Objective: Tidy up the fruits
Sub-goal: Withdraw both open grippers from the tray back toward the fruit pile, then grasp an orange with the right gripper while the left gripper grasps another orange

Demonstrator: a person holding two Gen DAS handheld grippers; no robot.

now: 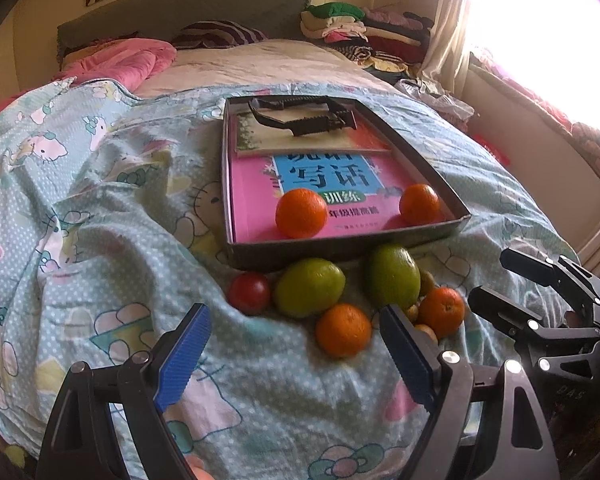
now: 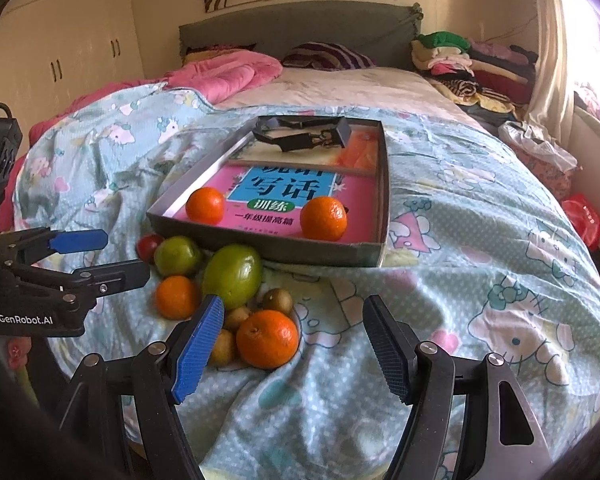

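Observation:
A shallow grey box [image 1: 340, 250] [image 2: 260, 246] lies on the bed with books inside and two oranges [image 1: 301, 213] [image 1: 419, 204] on the pink book. In front of it on the blanket lie a red tomato [image 1: 249, 293], two green fruits [image 1: 310, 287] [image 1: 393, 277], two oranges [image 1: 343, 330] [image 1: 442, 311] and several small brown fruits [image 2: 278, 300]. My left gripper [image 1: 296, 356] is open and empty, just short of the pile. My right gripper [image 2: 296, 356] is open and empty, with the near orange [image 2: 267, 339] by its left finger.
A black clip-like tool [image 1: 300, 118] lies at the box's far end. The Hello Kitty blanket [image 1: 100, 240] is rumpled. A pink quilt [image 2: 228, 74] and stacked clothes [image 2: 472, 64] lie at the bed's head. A red bag [image 2: 584, 218] sits at the right edge.

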